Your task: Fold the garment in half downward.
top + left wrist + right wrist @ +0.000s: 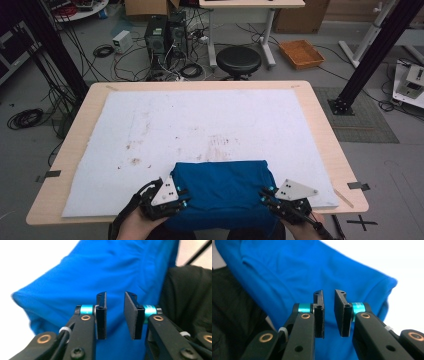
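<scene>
High view showed a folded blue cloth (222, 192) lying at the near edge of the white pad (150, 130) on the tabletop (325, 140). The left claw (182, 199) and right claw (265, 196) sat at its near corners, jaws slightly spread, nothing pinched. A fold looked just finished; next each claw would need a fresh grip on an edge. No containers stood on the pad.

Your folded cloth (222, 187) plain royal blue, white mat (200, 125) flecked with brown stains, table (325, 145) rim pale wood, your left gripper (115, 315) and right gripper (329, 315) black with teal collars, stool (238, 60) black, tray (301, 53) orange.
</scene>
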The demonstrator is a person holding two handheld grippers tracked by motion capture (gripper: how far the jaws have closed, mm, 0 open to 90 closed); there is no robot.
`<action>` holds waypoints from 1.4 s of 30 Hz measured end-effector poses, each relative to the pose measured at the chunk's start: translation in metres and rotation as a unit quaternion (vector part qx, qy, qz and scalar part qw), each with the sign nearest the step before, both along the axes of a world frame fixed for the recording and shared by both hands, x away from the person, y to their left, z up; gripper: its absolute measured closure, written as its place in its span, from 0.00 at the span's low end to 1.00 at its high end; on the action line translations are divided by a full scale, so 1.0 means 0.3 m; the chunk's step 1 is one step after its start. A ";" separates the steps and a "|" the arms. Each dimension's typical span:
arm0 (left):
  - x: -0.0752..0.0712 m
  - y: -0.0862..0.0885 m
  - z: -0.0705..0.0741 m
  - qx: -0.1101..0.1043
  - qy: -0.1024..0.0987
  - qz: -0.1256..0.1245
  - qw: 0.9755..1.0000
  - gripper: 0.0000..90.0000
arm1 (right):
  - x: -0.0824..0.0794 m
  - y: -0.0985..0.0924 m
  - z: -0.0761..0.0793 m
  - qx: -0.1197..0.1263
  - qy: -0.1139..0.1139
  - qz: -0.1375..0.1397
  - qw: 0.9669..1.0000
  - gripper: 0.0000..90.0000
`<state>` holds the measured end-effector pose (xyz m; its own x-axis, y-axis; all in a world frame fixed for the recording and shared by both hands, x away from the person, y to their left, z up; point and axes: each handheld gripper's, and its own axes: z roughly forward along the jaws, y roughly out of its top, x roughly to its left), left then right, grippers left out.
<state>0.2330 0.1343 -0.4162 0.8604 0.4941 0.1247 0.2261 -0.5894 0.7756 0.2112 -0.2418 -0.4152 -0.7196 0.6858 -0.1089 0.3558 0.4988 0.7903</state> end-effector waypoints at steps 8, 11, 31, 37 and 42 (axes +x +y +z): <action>0.219 0.025 0.023 -0.031 0.000 0.110 0.993 0.66 | 0.241 -0.034 0.029 0.058 0.007 -0.090 0.994 0.67; 0.280 0.044 -0.017 -0.026 0.038 0.128 0.991 0.66 | 0.326 -0.046 -0.013 0.063 0.044 -0.112 0.991 0.68; 0.291 0.077 -0.066 -0.034 0.077 0.143 0.986 0.63 | 0.367 -0.081 -0.104 0.081 0.111 -0.125 0.983 0.70; 0.276 0.062 -0.090 -0.037 0.078 0.128 0.988 0.88 | 0.359 -0.066 -0.105 0.075 0.111 -0.099 0.986 0.92; 0.275 0.068 -0.087 -0.044 0.081 0.129 0.987 0.92 | 0.354 -0.069 -0.103 0.072 0.105 -0.091 0.988 0.95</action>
<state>0.3156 0.1546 -0.4421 0.7091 0.7027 -0.0573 0.4859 -0.4283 0.7619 0.3173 -0.2624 -0.4461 -0.5786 0.8038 0.1379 0.5931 0.2987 0.7477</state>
